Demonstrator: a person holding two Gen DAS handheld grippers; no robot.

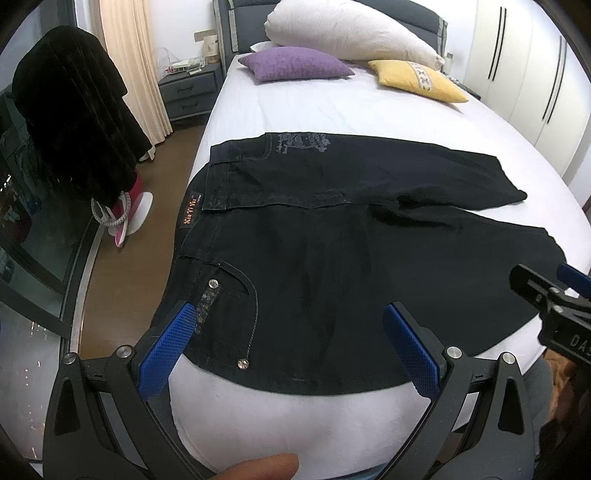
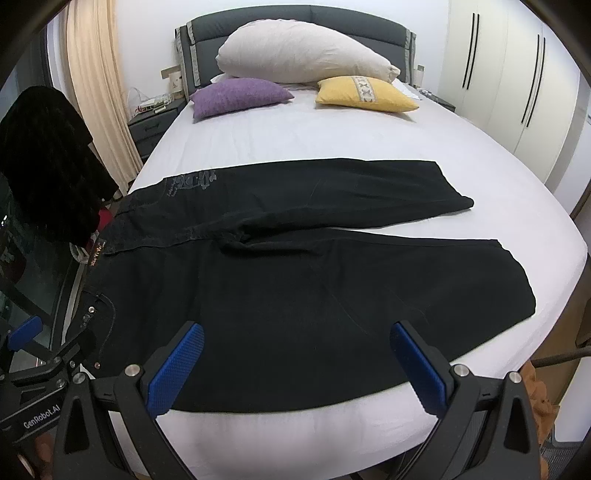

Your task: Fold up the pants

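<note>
Both grippers, left [image 1: 288,347] and right [image 2: 295,358], gape empty above one pair of black pants [image 2: 295,273]. White bed [image 2: 295,144], grey headboard [image 2: 295,22]: three pillows, white [image 2: 295,55], purple [image 2: 236,96], yellow [image 2: 362,94].

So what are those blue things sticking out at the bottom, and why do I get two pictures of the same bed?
Those blue things are the fingers of two hand-held grabbers. A person holds one in each hand, and each grabber has a small round-view camera looking out along its fingers. That is why there are two pictures: one from the left gripper, one from the right gripper.

On the bed lie black pants, spread flat with the two legs pointing to the right and the waist to the left. Further back are a purple cushion, a yellow cushion and a big white pillow.

Nothing is held yet. Both grabbers are wide open, poised at the near edge of the pants. The job is to fold them.
</note>
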